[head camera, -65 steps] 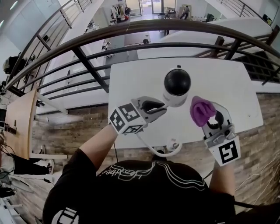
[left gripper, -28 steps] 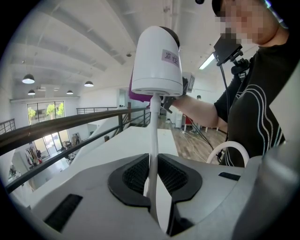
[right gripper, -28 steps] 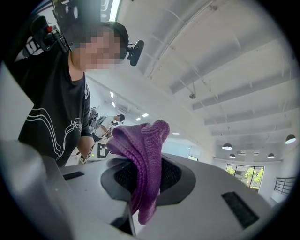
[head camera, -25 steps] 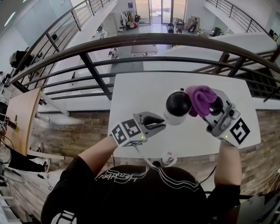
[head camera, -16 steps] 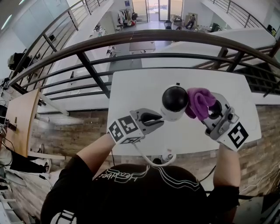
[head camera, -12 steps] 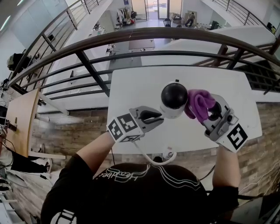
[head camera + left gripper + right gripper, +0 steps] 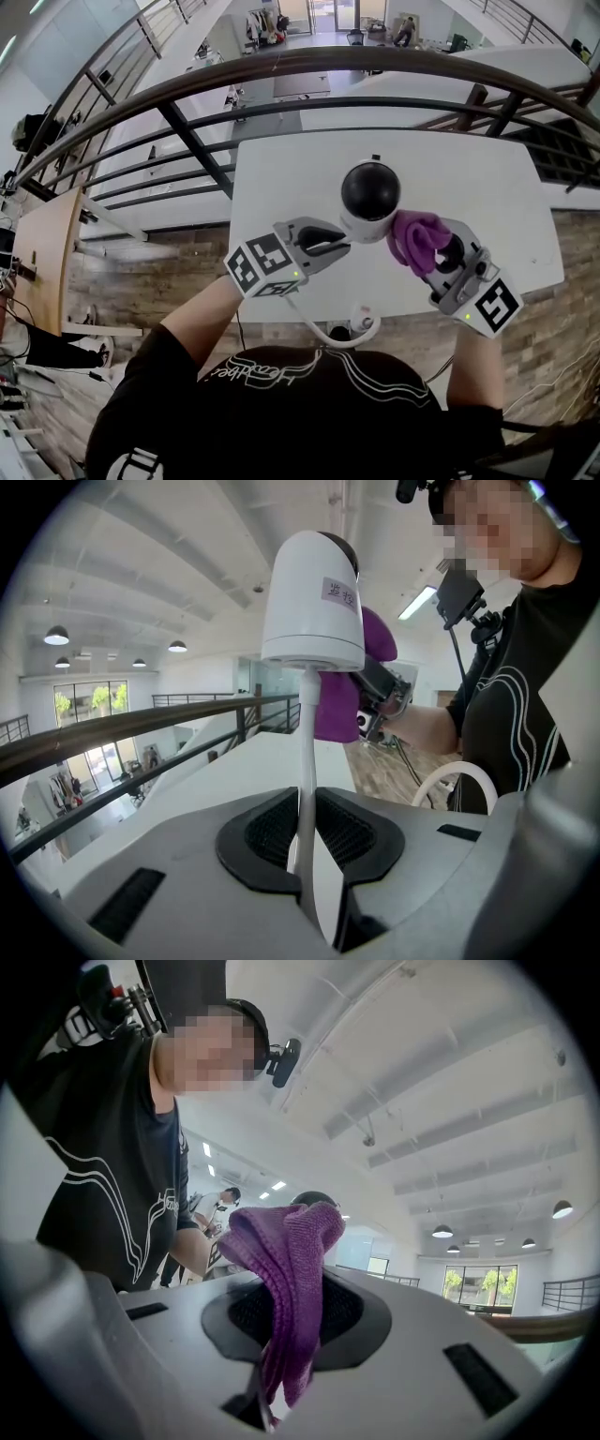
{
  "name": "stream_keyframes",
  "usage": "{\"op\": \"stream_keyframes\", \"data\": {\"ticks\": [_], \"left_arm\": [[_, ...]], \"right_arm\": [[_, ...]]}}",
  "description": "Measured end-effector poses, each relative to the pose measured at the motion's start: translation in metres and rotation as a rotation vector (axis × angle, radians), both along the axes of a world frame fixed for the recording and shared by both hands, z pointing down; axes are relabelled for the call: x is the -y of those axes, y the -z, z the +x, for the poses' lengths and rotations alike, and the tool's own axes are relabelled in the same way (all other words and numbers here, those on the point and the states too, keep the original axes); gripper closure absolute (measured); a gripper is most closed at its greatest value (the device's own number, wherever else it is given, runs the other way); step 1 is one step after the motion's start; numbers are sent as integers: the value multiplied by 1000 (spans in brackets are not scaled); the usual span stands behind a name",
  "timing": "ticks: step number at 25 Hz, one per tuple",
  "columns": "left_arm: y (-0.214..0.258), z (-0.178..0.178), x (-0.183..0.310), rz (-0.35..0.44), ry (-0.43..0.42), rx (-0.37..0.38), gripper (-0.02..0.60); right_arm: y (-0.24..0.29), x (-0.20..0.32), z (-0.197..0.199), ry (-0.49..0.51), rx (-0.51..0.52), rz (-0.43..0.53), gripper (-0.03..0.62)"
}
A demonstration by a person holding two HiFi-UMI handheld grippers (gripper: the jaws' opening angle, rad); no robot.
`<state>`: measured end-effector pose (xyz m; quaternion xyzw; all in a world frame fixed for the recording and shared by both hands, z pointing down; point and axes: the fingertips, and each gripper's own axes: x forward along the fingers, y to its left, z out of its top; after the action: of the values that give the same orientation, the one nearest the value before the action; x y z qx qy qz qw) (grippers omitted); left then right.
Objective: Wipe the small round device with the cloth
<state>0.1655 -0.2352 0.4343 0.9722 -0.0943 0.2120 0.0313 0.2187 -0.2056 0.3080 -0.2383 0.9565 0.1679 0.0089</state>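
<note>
The small round device (image 7: 369,195), white with a black dome, is held up over the white table (image 7: 478,178). My left gripper (image 7: 341,247) is shut on the device's white cable (image 7: 307,761) just below its body (image 7: 314,592). My right gripper (image 7: 441,249) is shut on a bunched purple cloth (image 7: 416,237), which presses against the device's lower right side. In the right gripper view the cloth (image 7: 286,1269) hangs out of the jaws and hides most of the dome (image 7: 314,1196). From the left gripper view the cloth (image 7: 343,705) shows behind the device.
A dark metal railing (image 7: 281,66) curves past the table's far side, with a drop to a lower floor beyond. The cable's slack loops off the table's near edge (image 7: 361,323) by my body. Wooden floor (image 7: 169,281) lies on both sides.
The right gripper has carried the cloth from the dome's upper right down to its lower right side. The device and left gripper have shifted slightly left.
</note>
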Motion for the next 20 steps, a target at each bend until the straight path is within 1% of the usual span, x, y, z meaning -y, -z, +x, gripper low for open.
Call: {"op": "stream_keyframes", "data": {"ticks": [5, 10, 12, 17, 20], "left_arm": [[-1, -8, -3, -3, -8, -4, 520], [-2, -9, -3, -1, -8, -11, 520], [-1, -7, -2, 0, -14, -16, 520], [-4, -9, -6, 6, -29, 5, 520], [-3, -10, -6, 20, -44, 21, 518]], "right_arm": [[-19, -11, -13, -5, -4, -29, 536], [-44, -17, -24, 2, -102, -41, 536], [-51, -19, -25, 5, -120, -51, 536], [-63, -28, -29, 0, -115, -89, 536], [-61, -28, -28, -21, -89, -102, 536]]}}
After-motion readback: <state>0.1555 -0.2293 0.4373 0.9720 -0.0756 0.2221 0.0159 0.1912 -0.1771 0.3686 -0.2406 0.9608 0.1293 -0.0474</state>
